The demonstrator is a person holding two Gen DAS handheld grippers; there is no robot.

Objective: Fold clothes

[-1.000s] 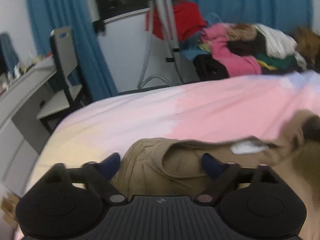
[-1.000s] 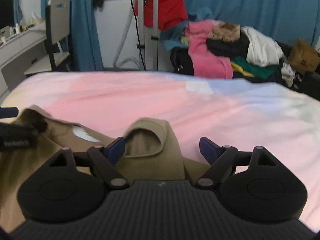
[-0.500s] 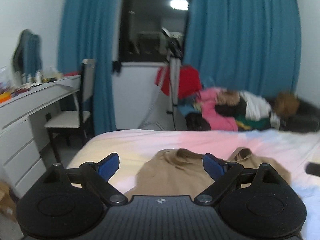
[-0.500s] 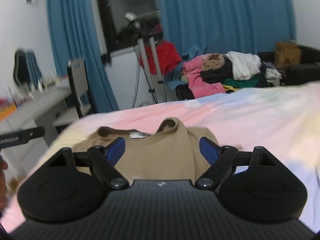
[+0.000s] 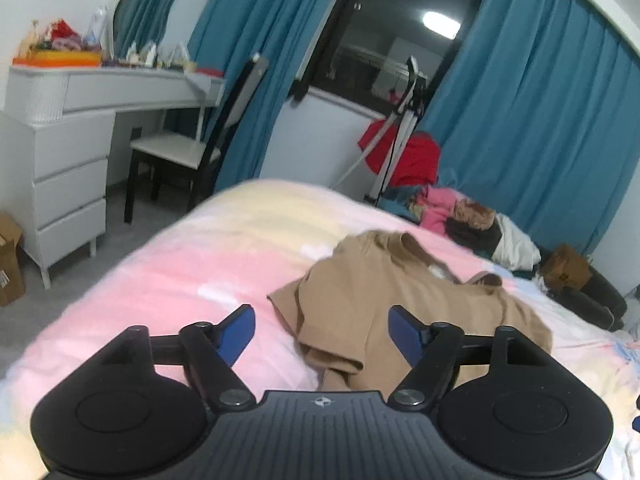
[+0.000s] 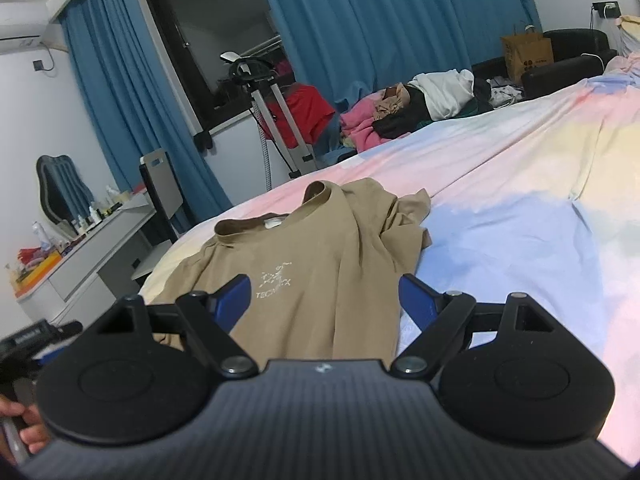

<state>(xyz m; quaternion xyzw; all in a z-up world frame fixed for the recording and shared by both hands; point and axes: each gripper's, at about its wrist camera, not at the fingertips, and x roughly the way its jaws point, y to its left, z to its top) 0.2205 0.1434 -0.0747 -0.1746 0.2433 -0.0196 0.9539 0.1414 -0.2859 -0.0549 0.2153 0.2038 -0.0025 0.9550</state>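
**Tan T-shirt laid out, both tools empty above it**

The left tool [image 5: 321, 330] and the right tool [image 6: 325, 296] both hang with jaws spread wide, gripping nothing. Below them the tan T-shirt [image 6: 320, 256] lies chest-up on the bed [image 6: 520, 216], collar toward the far edge, pale printed logo [image 6: 276, 280] showing. Its soft knit is rumpled, one sleeve [image 6: 408, 216] bunched. I'd flatten that sleeve first, then pinch a shoulder and the hem on one side and fold inward evenly over the pastel sheet.

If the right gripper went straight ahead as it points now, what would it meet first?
Most likely the tan T-shirt lying on the bed; the open right gripper frames its printed chest, though depth is unclear.
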